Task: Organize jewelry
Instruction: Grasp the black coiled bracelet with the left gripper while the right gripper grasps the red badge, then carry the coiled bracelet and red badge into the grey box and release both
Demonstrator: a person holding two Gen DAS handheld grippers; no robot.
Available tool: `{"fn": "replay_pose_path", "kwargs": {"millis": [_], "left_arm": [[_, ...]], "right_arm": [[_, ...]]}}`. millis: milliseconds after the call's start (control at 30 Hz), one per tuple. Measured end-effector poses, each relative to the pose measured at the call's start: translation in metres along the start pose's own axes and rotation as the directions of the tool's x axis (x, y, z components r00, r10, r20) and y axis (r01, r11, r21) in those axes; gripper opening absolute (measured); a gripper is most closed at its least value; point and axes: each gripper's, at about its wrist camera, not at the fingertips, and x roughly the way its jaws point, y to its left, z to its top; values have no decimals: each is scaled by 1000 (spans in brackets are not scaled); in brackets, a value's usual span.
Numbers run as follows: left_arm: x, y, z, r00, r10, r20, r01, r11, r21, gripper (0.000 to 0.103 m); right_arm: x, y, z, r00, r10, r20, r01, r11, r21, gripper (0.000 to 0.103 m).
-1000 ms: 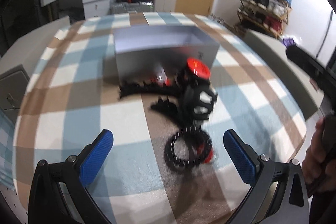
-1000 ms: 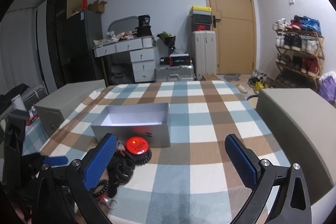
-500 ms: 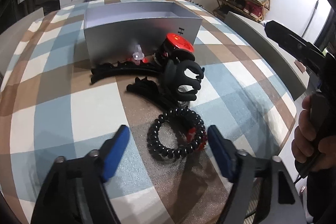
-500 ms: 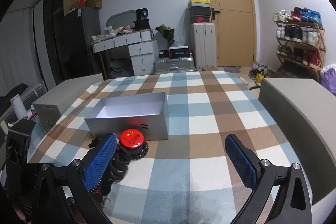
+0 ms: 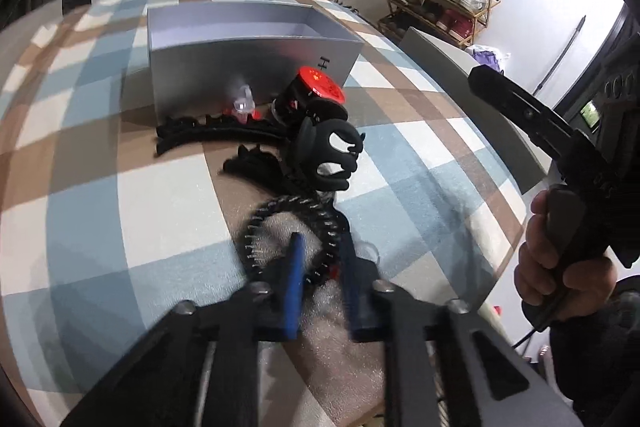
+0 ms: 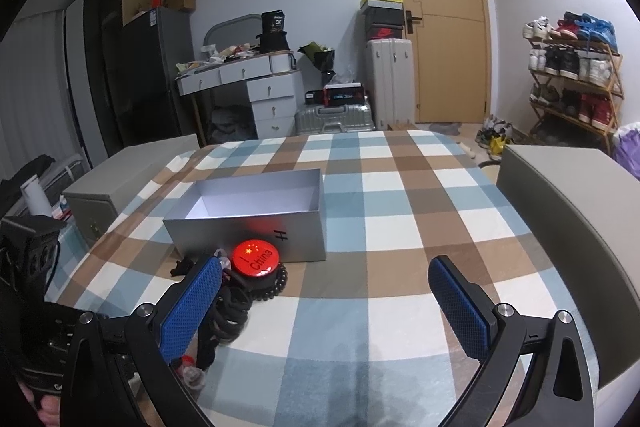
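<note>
The left gripper [image 5: 320,271] tilts steeply down at the checked cloth [image 5: 100,227], its blue pads [image 5: 294,283] closing to a narrow gap on the near side of a black beaded bracelet [image 5: 296,223]; blur hides whether they press it. The bracelet is a coiled ring of dark beads with a red bit, nearest of the jewelry pile [image 5: 280,147]. Behind it lie a black claw clip [image 5: 330,157], dark hair pieces and a red-topped badge [image 6: 255,258] reading "China", just before the box [image 6: 248,223]. The open silver box shows only a white inside. At right, a hand [image 5: 560,267] holds the right gripper [image 6: 324,307] nearly level, jaws wide, nothing between.
</note>
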Motion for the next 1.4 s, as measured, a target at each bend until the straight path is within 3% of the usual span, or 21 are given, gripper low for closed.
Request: {"fn": "replay_pose_path", "kwargs": {"millis": [267,667,867,1067,1200,1333,1400], "left_arm": [[-2,18,-6,999,-52,-9,51,993,-102,6],[-26,13,-2,997,-9,77,14,998,-64,5],[-32,22,2,993,5,117,3,997,-73,5],[-31,24,8,992,1,130,10,997,-83,5],[-32,25,10,991,-7,131,18,996,-84,5],[-33,26,11,991,-7,132,18,997,-81,5],[-32,27,11,991,-8,134,19,996,-84,5]], "right_arm": [[4,10,4,1000,4,2,-4,1000,-23,103],[34,16,12,997,36,-62,-37,999,-9,103],[73,11,9,973,140,-181,-130,989,68,102],[99,13,2,944,217,-249,-191,974,124,99],[116,16,0,919,245,-309,-211,967,140,83],[116,19,-1,918,246,-311,-213,967,136,77],[114,20,-1,918,255,-304,-225,966,131,68]]}}
